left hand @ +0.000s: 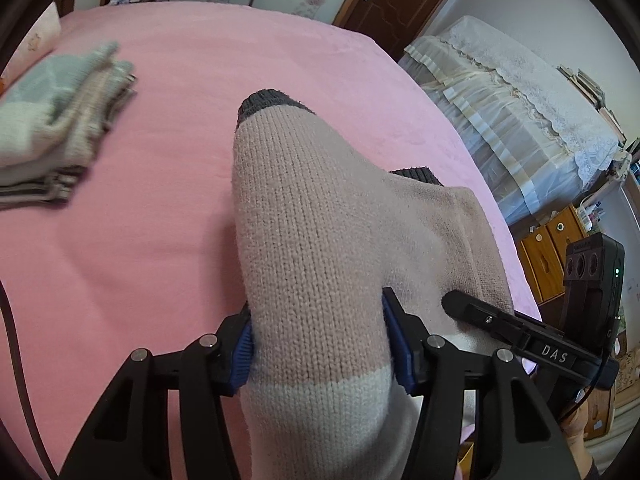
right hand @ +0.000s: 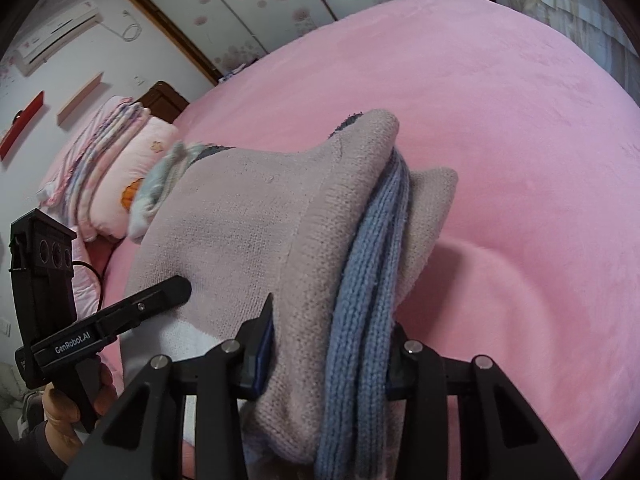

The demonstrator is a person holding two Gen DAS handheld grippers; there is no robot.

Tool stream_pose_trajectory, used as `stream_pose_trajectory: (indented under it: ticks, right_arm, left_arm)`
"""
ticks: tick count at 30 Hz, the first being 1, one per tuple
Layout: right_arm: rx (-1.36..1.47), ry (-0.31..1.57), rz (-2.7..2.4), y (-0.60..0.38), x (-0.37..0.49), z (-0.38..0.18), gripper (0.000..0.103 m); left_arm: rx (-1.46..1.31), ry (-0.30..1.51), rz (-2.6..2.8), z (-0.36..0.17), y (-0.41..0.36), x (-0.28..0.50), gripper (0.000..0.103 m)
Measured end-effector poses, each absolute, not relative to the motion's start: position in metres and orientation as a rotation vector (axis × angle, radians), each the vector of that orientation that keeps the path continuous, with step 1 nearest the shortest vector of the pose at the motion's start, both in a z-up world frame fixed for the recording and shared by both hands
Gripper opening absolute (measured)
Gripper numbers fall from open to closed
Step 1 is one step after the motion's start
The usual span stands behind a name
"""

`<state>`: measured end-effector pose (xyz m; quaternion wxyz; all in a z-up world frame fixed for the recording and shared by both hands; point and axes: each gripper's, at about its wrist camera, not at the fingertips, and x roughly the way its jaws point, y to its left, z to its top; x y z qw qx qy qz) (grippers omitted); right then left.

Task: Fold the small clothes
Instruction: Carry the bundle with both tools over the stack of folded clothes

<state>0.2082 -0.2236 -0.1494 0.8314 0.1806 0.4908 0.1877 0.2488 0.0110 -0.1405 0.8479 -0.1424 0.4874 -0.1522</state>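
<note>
A small knitted garment, dusty pink with dark grey cuffs, a white band and a blue ribbed edge, is held above the pink bed. My left gripper is shut on one end of it. My right gripper is shut on the other end, where the garment bunches with the blue ribbing. Each gripper shows in the other's view, the right one beside the left, the left one beside the right.
A stack of folded small clothes lies on the bed at the left. Pink pillows and a folded quilt sit at the headboard. A lace-covered piece of furniture and wooden drawers stand past the bed's right edge.
</note>
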Motion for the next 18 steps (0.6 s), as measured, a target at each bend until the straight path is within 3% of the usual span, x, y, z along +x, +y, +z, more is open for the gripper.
stream_pose_trajectory:
  ticks: [18]
  right_arm:
    - [0.339,0.895,0.680,0.009,0.276,-0.016,0.040]
  left_arm:
    - [-0.235,0.848,-0.090,0.036,0.246,0.255,0.055]
